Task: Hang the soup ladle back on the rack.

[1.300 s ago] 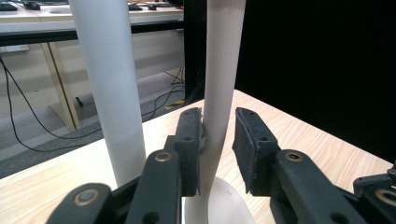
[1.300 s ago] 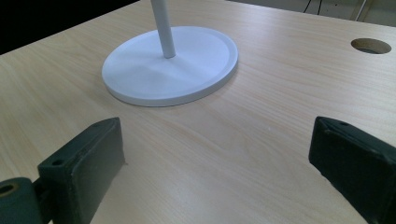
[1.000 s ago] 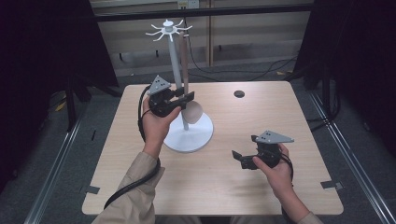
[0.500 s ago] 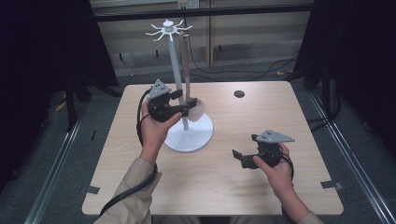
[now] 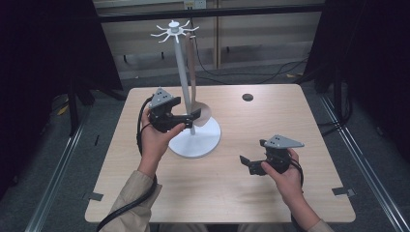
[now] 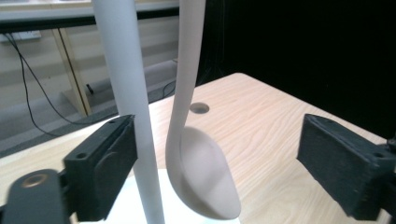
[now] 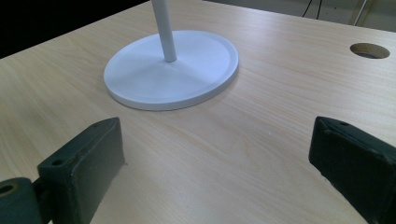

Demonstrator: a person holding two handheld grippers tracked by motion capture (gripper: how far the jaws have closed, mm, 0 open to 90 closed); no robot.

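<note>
High view: left hand-held gripper point(image 5: 193, 116), jaws just opened around hanging spoon point(image 6: 201, 177), best backed straight off stand point(image 5: 181, 72); right hand-held gripper point(image 5: 247, 163) held apart above tabletop point(image 5: 290, 111).

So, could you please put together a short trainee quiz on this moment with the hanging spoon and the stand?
1. True or false: the left claw is clamped on the spoon.
2. Where does the spoon hang? A) from a hook at the top of the white stand B) flat on the table C) in the right claw
3. What lies between the right claw's jaws in the right gripper view?

Key:
1. False. Its jaws have just been opening; the spoon sits between them, and the pads stand clear of it.
2. A
3. Bare table; the jaws are open and hold nothing.
</note>
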